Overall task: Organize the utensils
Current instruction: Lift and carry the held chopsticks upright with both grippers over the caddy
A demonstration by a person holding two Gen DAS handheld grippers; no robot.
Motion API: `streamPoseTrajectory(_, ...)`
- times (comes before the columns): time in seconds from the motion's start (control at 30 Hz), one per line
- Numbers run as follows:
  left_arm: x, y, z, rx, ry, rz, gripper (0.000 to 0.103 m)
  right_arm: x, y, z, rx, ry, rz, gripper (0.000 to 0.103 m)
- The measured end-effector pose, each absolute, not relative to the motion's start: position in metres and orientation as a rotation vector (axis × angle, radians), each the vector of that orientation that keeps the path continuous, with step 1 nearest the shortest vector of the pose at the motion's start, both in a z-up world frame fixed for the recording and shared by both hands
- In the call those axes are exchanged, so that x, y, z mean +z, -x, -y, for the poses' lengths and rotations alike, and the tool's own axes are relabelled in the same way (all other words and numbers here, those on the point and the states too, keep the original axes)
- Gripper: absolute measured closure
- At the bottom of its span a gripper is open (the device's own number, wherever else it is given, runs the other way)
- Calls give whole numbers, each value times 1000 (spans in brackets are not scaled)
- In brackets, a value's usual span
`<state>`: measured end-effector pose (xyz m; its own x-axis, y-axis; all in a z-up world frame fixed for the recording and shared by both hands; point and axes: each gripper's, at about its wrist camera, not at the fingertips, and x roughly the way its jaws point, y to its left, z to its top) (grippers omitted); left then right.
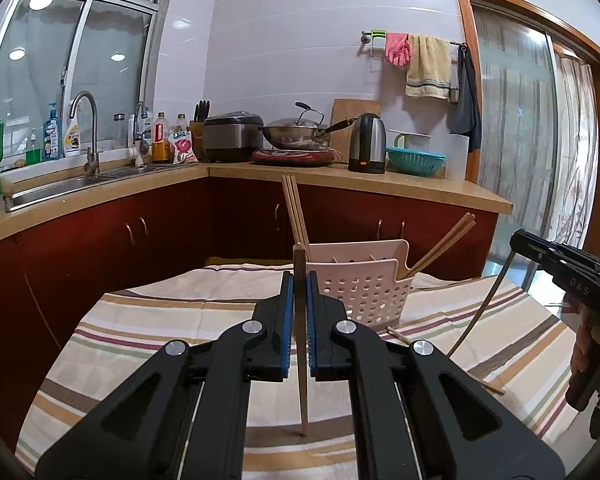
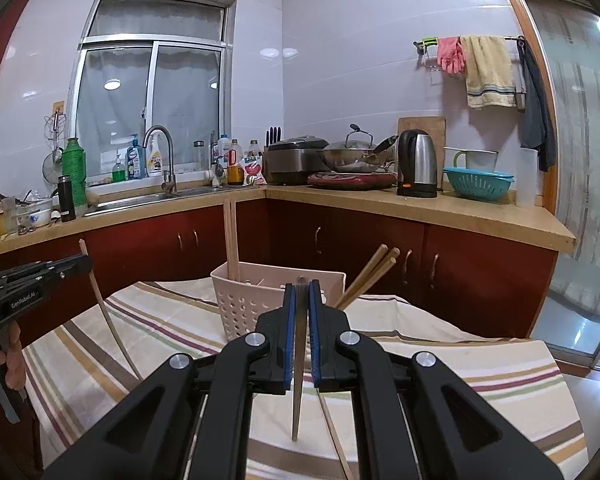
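A pink perforated utensil basket (image 1: 364,280) (image 2: 244,300) stands on the striped cloth and holds several wooden chopsticks (image 1: 294,208) (image 2: 370,276). My left gripper (image 1: 299,280) is shut on a wooden chopstick (image 1: 302,400), held upright above the cloth, just left of the basket; it also shows in the right wrist view (image 2: 86,264). My right gripper (image 2: 301,292) is shut on another chopstick (image 2: 297,408), held upright in front of the basket; it also shows in the left wrist view (image 1: 516,240). One loose chopstick (image 2: 332,432) (image 1: 444,364) lies on the cloth.
The striped cloth (image 1: 140,340) covers a small table. Behind it run red cabinets (image 1: 100,248) and a wooden counter with a sink (image 1: 68,184), rice cooker (image 1: 232,136), wok (image 1: 300,132), kettle (image 1: 366,142) and teal colander (image 1: 416,160). A glass door (image 1: 520,120) is at the right.
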<state>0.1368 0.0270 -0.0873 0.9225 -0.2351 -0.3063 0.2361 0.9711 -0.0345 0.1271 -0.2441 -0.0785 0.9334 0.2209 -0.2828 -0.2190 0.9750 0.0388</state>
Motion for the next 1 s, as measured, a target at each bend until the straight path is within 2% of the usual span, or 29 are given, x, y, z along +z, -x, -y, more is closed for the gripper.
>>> streamPoseTrajectory(0.43,-79,-152,-27,-271,32,-305,96,-78,-136,241,228,-7,-298,96)
streamPoseTrajectory(1.0,14,-190,-1,-369,66,-165,96,7,-162,248,238,-4,-146,96)
